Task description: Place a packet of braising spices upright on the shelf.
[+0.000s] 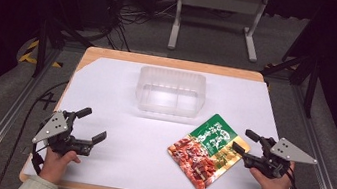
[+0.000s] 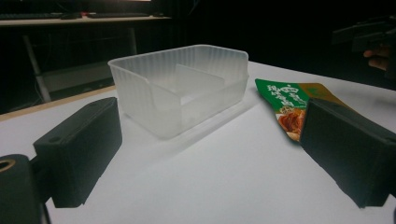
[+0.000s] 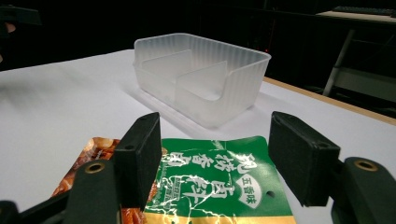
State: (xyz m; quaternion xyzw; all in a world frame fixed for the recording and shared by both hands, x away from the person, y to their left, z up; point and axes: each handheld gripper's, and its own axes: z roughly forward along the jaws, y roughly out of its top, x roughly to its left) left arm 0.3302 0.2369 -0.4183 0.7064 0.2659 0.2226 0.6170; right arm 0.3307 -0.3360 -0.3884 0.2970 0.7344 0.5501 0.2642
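Observation:
A green and red-orange snack packet (image 1: 206,150) lies flat on the white table sheet (image 1: 138,150), right of centre. My right gripper (image 1: 245,141) stands open at the packet's right corner. In the right gripper view the packet (image 3: 219,186) lies low between the spread jaws of the right gripper (image 3: 219,158), and the pads do not press on it. My left gripper (image 1: 92,124) is open over bare sheet at the front left, holding nothing. Between the jaws of the left gripper (image 2: 210,154) I see the container (image 2: 182,88) and the packet (image 2: 289,100) farther off.
A clear plastic container (image 1: 171,92) with inner dividers (image 3: 196,74) stands behind the packet near the table's middle back. The wooden table edge (image 1: 171,62) borders the sheet. Beyond it are a metal stand (image 1: 215,20) and floor cables. The other hand's gripper (image 2: 369,32) appears at the upper right.

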